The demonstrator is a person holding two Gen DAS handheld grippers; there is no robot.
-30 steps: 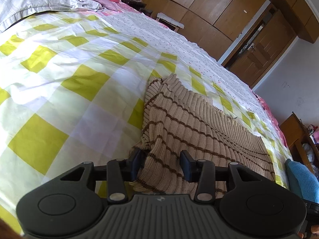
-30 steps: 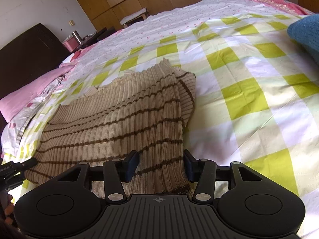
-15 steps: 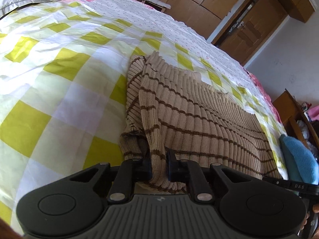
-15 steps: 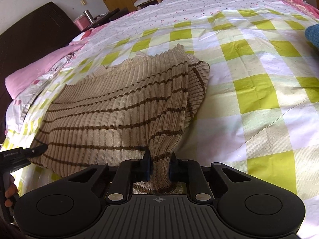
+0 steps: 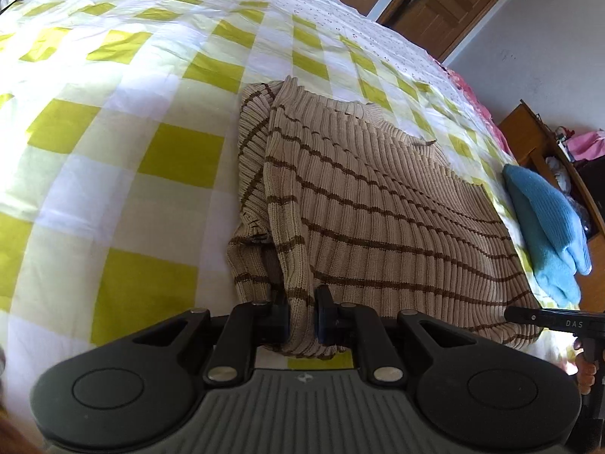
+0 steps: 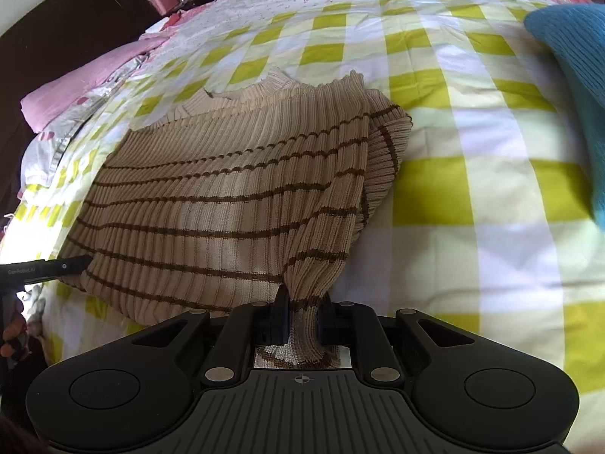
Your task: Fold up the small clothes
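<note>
Two grippers pinch the near hem of the beige ribbed sweater with brown stripes: the left gripper and right gripper each have fingers narrowed on bunched knit. It lies on the yellow-and-white checked bedspread, collar away, stripes crosswise. Only the left view shows the wooden door; only the right view shows the pink pillow. A blue knitted garment lies beside.

A bed sheet with yellow and white squares fills most of the frame. A blue cloth lies at the right edge. A brown door is in the upper right. A pink pillow sits at the upper left.
</note>
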